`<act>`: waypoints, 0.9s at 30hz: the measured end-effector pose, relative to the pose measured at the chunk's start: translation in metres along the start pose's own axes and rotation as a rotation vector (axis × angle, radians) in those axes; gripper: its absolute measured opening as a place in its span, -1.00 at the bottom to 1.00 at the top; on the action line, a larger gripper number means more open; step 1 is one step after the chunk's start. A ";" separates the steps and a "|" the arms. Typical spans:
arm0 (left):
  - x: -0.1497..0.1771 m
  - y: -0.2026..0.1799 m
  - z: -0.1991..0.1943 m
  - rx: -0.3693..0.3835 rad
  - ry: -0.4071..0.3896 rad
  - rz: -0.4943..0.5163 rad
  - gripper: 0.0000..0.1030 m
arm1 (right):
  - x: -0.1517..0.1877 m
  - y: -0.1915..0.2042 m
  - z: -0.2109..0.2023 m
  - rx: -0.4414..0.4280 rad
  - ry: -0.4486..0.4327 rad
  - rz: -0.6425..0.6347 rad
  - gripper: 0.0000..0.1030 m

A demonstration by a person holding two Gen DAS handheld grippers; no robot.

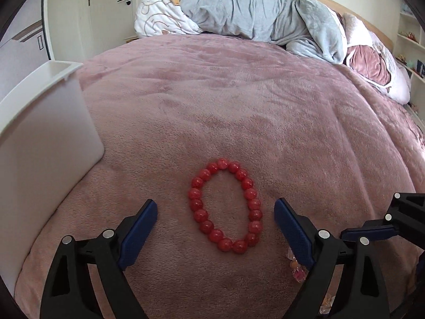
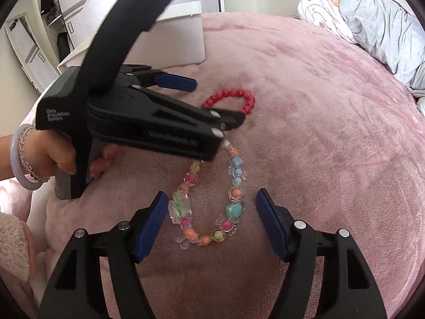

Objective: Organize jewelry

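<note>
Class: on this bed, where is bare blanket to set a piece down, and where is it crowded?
Free: the wide pink blanket between the red bead bracelet and the grey duvet. Crowded: near the white box, both grippers, left and right, and the multicolored bead strand.

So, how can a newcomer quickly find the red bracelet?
Look at the pink blanket, right of the white box. The red bracelet lies flat between the left gripper's open fingers; unlike the multicoloured bracelet, all beads are plain red.

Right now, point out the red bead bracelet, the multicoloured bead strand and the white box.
Red bead bracelet [image 1: 197, 204]: left wrist view, left-side bead.
Multicoloured bead strand [image 2: 234, 210]: right wrist view, turquoise bead.
White box [image 1: 45, 130]: left wrist view, side wall.
</note>
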State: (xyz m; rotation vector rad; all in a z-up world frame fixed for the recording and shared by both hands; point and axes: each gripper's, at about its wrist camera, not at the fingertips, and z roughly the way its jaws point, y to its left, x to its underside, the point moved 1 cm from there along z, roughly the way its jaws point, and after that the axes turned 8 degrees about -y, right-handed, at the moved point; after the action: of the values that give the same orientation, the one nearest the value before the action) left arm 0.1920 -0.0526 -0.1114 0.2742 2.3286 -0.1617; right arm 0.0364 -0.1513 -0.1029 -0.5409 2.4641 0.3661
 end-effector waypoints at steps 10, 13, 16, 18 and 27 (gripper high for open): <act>0.004 -0.001 0.006 0.019 -0.008 -0.003 0.21 | 0.002 -0.014 0.002 -0.076 -0.009 0.067 -0.13; 0.006 -0.001 0.004 0.026 -0.018 -0.003 -0.03 | 0.001 -0.021 0.001 -0.090 -0.008 0.101 -0.30; 0.008 0.000 0.003 0.040 -0.019 -0.018 -0.16 | 0.001 -0.027 0.000 -0.097 -0.007 0.129 -0.44; 0.010 0.002 0.002 0.055 -0.017 -0.044 -0.27 | -0.001 -0.032 0.000 -0.098 -0.006 0.139 -0.53; 0.025 0.014 -0.021 0.120 -0.033 -0.162 -0.71 | -0.004 -0.038 -0.021 -0.048 -0.033 0.126 -0.57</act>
State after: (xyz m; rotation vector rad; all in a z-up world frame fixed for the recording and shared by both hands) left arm 0.1641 -0.0312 -0.1153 0.1408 2.3112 -0.3833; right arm 0.0460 -0.1917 -0.0889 -0.3969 2.4693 0.4819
